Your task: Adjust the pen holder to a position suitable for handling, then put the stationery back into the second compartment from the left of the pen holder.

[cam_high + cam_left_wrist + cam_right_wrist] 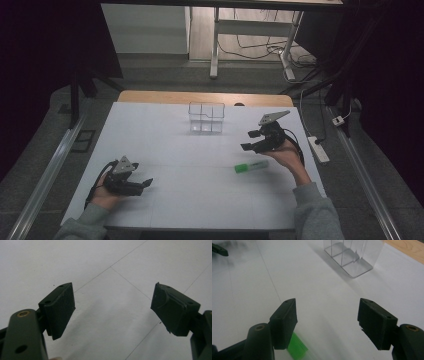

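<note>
A green marker lies flat on the white table, right of centre. My right gripper hovers just above and behind it, jaws wide apart and empty; in the right gripper view the marker's green end pokes out beneath my right gripper, by the left jaw. A clear plastic organiser with several compartments stands upright at the far middle of the table, also seen as the clear organiser ahead. My left gripper rests low at the near left, open over bare table, as the left gripper view confirms.
The table's wooden far edge shows beyond the white sheet. A power strip and cables lie on the floor at the right. A desk frame stands behind. Metal rails run along both sides.
</note>
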### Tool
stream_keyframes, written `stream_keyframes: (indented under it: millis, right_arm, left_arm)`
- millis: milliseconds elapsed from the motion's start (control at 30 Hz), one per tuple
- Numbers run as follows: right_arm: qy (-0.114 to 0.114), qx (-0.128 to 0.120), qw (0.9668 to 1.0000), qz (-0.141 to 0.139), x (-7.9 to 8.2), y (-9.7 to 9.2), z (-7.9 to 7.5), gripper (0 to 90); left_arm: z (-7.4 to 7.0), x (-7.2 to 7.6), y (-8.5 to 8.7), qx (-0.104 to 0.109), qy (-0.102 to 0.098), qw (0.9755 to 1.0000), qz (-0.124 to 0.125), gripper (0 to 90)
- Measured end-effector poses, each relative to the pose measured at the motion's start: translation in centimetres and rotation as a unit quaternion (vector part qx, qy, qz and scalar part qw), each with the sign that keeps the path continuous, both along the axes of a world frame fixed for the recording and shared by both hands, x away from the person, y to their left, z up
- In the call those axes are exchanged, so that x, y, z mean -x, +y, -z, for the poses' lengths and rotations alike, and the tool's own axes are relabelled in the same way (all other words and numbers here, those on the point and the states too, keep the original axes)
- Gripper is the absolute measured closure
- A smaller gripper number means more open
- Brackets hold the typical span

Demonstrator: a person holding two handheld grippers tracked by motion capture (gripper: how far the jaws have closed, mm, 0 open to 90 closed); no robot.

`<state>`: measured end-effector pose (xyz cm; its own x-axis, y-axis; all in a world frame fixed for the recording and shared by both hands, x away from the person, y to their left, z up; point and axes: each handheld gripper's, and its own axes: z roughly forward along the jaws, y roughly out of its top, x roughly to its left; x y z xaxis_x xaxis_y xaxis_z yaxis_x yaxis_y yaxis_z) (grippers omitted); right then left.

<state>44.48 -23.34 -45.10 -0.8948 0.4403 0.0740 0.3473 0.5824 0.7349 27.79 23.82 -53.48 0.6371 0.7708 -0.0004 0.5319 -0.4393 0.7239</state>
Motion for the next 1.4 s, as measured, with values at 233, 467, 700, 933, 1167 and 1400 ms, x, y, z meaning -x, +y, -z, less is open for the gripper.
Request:
stream_keyframes:
  millis: [233,467,700,933,1167,1400]
  right_arm:
    - [-0.001,0.016,0.9997,-0.018,0.4,0.0,-0.3,30.4]
    - [0.0,0.043,0.9974,-0.057,0.8,0.2,-0.2,29.4]
    - [0.011,0.081,0.9918,-0.098,1.2,1.2,0.3,30.2]
    - [0.027,0.127,0.9821,-0.137,1.5,2.2,1.0,31.3]
    - [0.026,0.156,0.9718,-0.175,1.8,3.1,1.8,31.3]
    - [0.039,0.193,0.9635,-0.182,2.1,3.6,2.5,32.4]
  left_arm:
    - [0.0,0.0,-0.1,-0.001,0.0,1.0,0.002,18.8]
    - [0.0,0.0,-0.1,-0.006,-0.001,1.0,0.003,18.8]
    - [0.0,0.1,-0.2,-0.005,-0.003,1.0,0.003,18.9]
    - [0.0,0.1,-0.2,-0.006,-0.002,1.0,0.004,18.9]
    - [0.0,0.1,-0.2,-0.008,-0.002,1.0,0.005,18.9]
    - [0.0,0.0,-0.2,-0.008,-0.001,0.9999,0.006,18.9]
